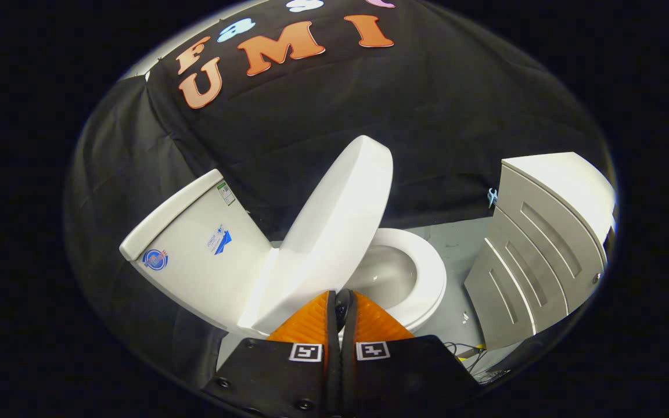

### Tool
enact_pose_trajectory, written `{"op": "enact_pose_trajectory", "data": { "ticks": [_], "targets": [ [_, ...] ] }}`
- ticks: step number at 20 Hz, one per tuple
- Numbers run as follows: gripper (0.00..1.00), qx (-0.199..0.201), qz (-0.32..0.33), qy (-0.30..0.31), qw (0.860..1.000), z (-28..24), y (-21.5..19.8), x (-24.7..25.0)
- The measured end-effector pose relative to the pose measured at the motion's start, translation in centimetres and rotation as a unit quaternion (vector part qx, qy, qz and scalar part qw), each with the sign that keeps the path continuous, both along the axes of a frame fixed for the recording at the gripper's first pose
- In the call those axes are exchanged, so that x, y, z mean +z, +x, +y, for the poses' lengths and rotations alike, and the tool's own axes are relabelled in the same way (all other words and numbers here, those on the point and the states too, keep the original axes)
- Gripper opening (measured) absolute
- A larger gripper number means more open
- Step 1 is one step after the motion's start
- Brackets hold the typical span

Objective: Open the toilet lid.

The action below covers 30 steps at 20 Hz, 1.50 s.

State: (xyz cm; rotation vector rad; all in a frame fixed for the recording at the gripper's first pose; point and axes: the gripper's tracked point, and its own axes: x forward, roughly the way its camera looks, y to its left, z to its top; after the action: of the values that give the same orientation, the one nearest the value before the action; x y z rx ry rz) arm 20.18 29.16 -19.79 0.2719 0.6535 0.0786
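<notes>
The toilet lid (334,232) is up, tilted back toward the cistern (195,255), standing just ahead of the gripper (341,305) and rising beyond the fingertips. The gripper's fingers are pressed together with only a thin slit between them, nothing visibly clamped, tips right at the lid's lower edge. To the right of the lid the seat ring (427,273) and bowl lie exposed. Further right stands a grey panelled cabinet (538,255), well apart, with grey floor (456,244) between it and the toilet.
</notes>
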Motion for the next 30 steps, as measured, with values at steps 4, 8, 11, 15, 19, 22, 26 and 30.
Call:
{"op": "enact_pose_trajectory", "data": {
  "ticks": [4, 8, 11, 15, 19, 22, 26, 30],
  "targets": [
    [0.08, 0.012, -0.015, -0.027, 0.999, 1.5, 0.0, 1.6],
    [0.08, 0.022, -0.03, -0.054, 0.998, 3.2, 0.1, 3.4],
    [0.08, 0.018, -0.035, -0.064, 0.997, 4.5, 0.4, 4.4],
    [0.08, 0.016, -0.045, -0.083, 0.995, 6.2, 0.6, 5.7],
    [0.08, 0.018, -0.057, -0.096, 0.994, 8.4, 0.8, 7.0],
    [0.08, 0.019, -0.062, -0.108, 0.992, 9.9, 0.9, 7.7],
    [0.08, 0.025, -0.071, -0.128, 0.989, 12.2, 1.1, 8.6],
    [0.08, 0.025, -0.079, -0.145, 0.986, 14.4, 1.2, 9.3]
  ]
}}
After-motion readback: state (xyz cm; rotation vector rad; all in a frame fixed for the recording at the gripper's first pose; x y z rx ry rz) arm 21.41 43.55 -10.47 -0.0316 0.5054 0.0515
